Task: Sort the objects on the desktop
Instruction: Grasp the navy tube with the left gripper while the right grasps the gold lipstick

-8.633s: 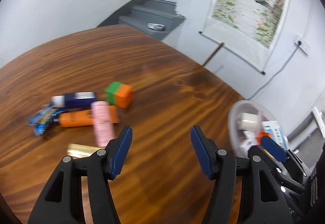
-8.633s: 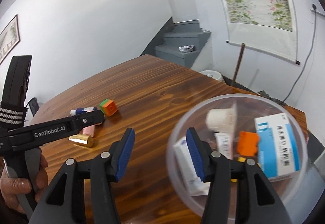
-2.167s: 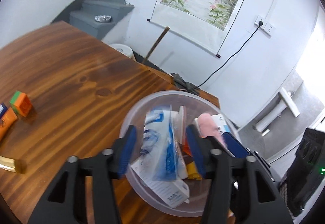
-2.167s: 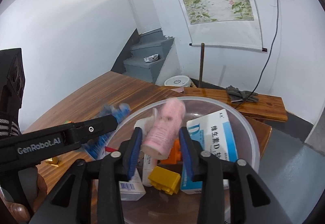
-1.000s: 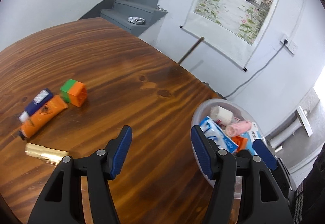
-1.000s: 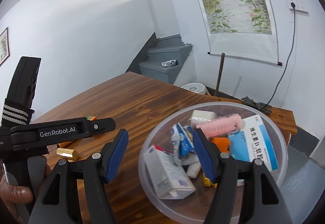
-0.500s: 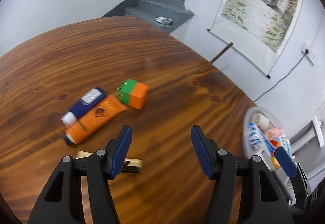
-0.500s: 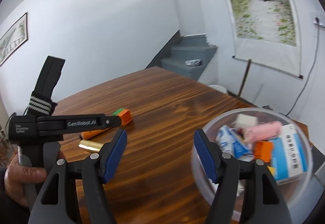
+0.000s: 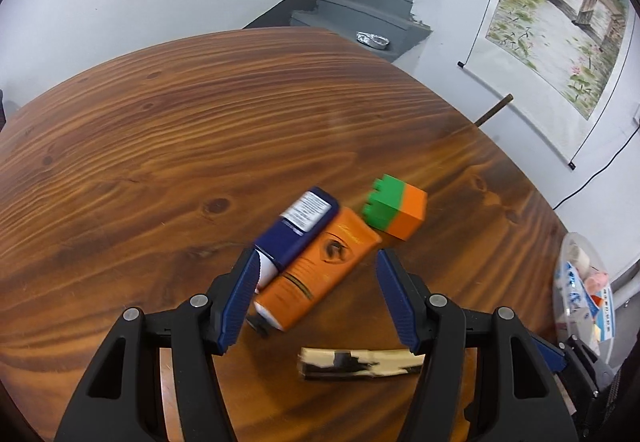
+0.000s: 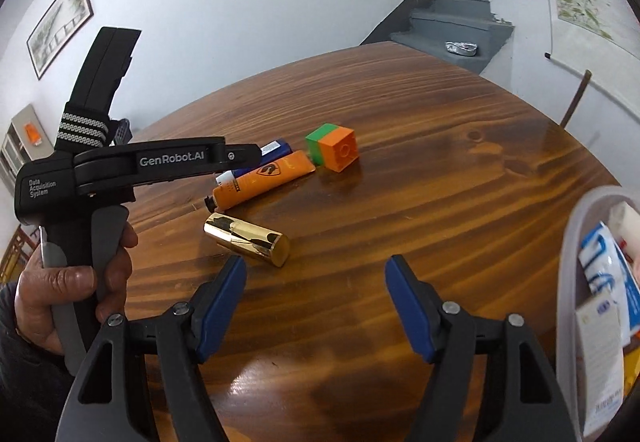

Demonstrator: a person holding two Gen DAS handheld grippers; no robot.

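On the round wooden table (image 9: 160, 145) lie an orange tube (image 9: 316, 266), a dark blue tube (image 9: 298, 226) beside it, a green-and-orange block (image 9: 394, 207) and a gold cylinder (image 9: 360, 364). My left gripper (image 9: 316, 298) is open and empty, hovering over the orange tube's cap end. My right gripper (image 10: 316, 302) is open and empty, just right of the gold cylinder (image 10: 248, 239). The right wrist view also shows the orange tube (image 10: 262, 177), the block (image 10: 332, 145) and the left gripper's body (image 10: 152, 161).
A clear plastic bowl (image 10: 568, 282) holding boxes and packets stands at the table's right edge; it also shows in the left wrist view (image 9: 560, 282). Grey steps (image 10: 452, 29) and a wall scroll (image 9: 560, 13) lie beyond the table.
Both grippers have swung left, away from the bowl and toward the loose items. My left gripper has come down close over the orange tube. The pink item and blue packet now lie in the bowl.
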